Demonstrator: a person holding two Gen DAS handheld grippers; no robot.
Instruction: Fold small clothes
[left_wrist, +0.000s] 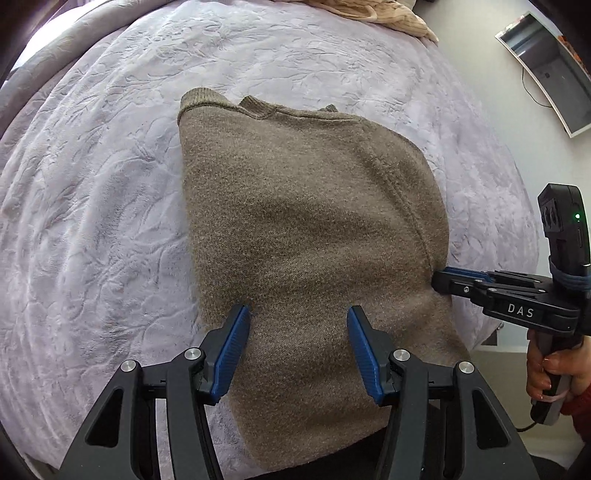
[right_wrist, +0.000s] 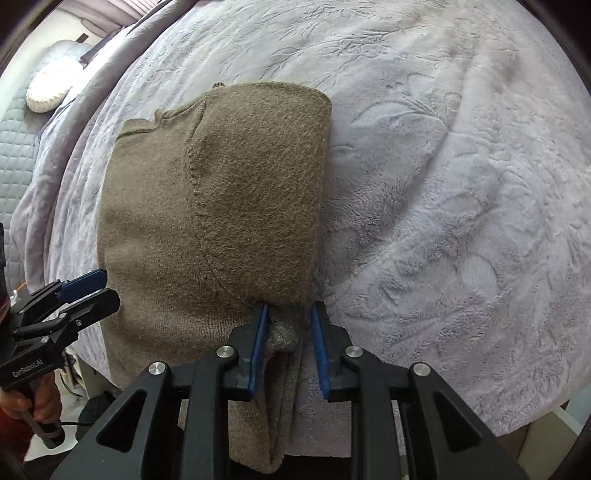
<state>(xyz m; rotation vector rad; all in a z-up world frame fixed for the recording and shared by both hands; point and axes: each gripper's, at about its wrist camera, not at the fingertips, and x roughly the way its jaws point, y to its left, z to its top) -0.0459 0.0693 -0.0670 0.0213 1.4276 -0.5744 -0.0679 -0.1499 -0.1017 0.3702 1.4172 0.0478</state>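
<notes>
A taupe knit sweater (left_wrist: 306, 206) (right_wrist: 207, 206) lies on a lavender plush blanket (left_wrist: 92, 203) (right_wrist: 461, 184), one sleeve folded in over its body and its near end draped over the bed's edge. My left gripper (left_wrist: 299, 312) (right_wrist: 99, 284) hovers open over the sweater's lower part, with nothing pinched. My right gripper (right_wrist: 290, 308) (left_wrist: 441, 280) stands at the sweater's right edge, jaws slightly apart. A bunched fold of sleeve fabric (right_wrist: 282, 339) sits between them. It touches the left pad, and a gap shows at the right pad.
A beige knit garment (left_wrist: 388, 14) lies at the blanket's far edge. A framed panel (left_wrist: 546, 70) hangs on the wall to the right. A white pillow (right_wrist: 48, 88) and grey quilted bedding (right_wrist: 18, 147) are at the left. A person's hands (left_wrist: 554, 373) (right_wrist: 33, 402) hold the grippers' handles.
</notes>
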